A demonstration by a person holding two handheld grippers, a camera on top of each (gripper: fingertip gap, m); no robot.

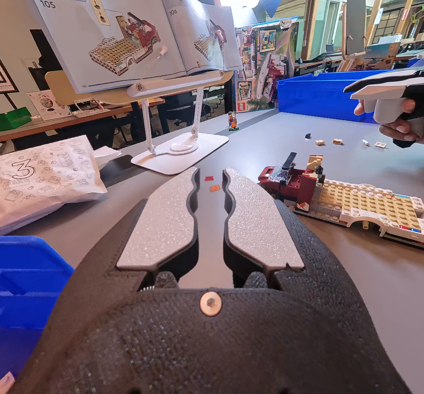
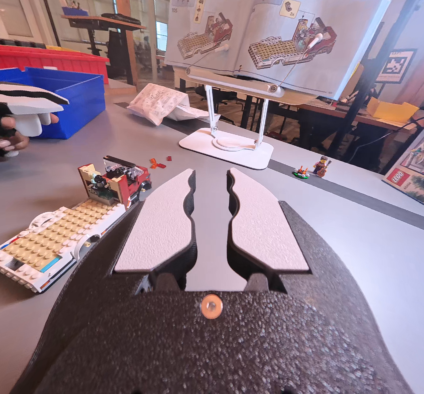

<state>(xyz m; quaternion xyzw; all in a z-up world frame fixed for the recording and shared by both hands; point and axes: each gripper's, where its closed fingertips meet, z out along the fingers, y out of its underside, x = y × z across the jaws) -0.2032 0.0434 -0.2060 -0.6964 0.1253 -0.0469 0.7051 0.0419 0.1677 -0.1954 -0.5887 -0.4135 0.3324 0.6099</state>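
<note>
Hand-held gripper (image 2: 211,174) open beside brick truck (image 2: 68,217).

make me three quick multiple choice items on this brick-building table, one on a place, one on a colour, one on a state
1. Where is the toy figure with a guitar?
A. on the dark strip of the table
B. in the blue bin
C. on the model vehicle

2. What colour is the model vehicle's cab?
A. green
B. dark red
C. yellow

3. How are the left tongs?
A. clamped on the booklet
B. holding a white bag
C. apart, holding nothing

Answers: 1 A, it stands on the strip beside a small campfire piece; 2 B, dark red bricks front the tan bed; 3 C, bare table shows between them.
</note>
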